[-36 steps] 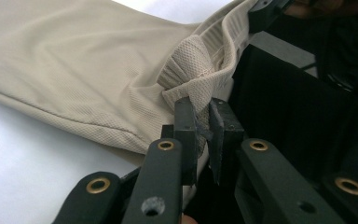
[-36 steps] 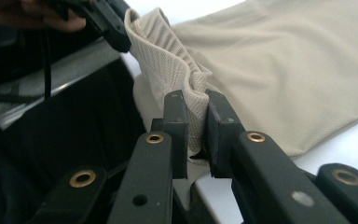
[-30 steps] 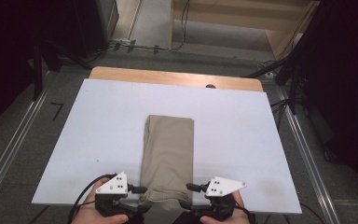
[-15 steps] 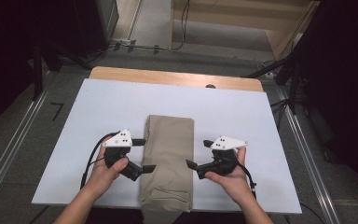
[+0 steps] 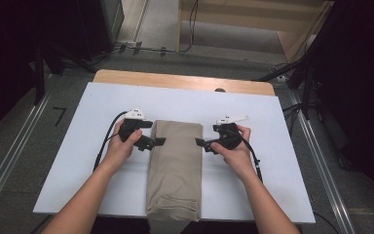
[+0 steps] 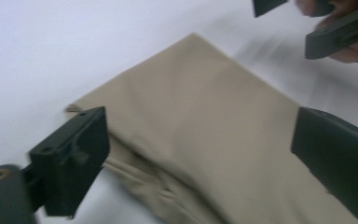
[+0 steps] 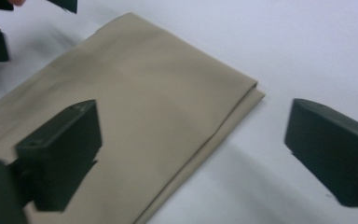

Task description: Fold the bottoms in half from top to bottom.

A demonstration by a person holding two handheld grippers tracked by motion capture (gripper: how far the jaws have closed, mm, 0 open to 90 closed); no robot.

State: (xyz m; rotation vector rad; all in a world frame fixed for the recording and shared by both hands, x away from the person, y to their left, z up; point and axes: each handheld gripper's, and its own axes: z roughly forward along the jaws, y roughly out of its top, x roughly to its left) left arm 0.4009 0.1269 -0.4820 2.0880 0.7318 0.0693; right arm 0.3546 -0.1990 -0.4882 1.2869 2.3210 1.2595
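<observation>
Folded khaki trousers (image 5: 175, 165) lie lengthwise on the white board (image 5: 78, 146), their near end hanging over its front edge. My left gripper (image 5: 157, 142) is at the cloth's left edge near its far end and my right gripper (image 5: 200, 143) is at the right edge opposite; each points inward. Both are open, though their jaws have just been closing a little. In the left gripper view (image 6: 200, 154) the trousers (image 6: 205, 116) lie under and between the wide jaws, unpinched. The right gripper view (image 7: 196, 154) shows the folded far corner (image 7: 135, 93) in the same way.
A wooden tabletop (image 5: 175, 80) shows beyond the board's far edge. Metal rails (image 5: 9, 161) run along the floor on both sides, with cables and dark equipment behind. Bare board lies left and right of the trousers.
Both hands have slid from the trousers' near end along its sides toward the far end. The jaws stand wider than a second ago. The trousers have stayed put.
</observation>
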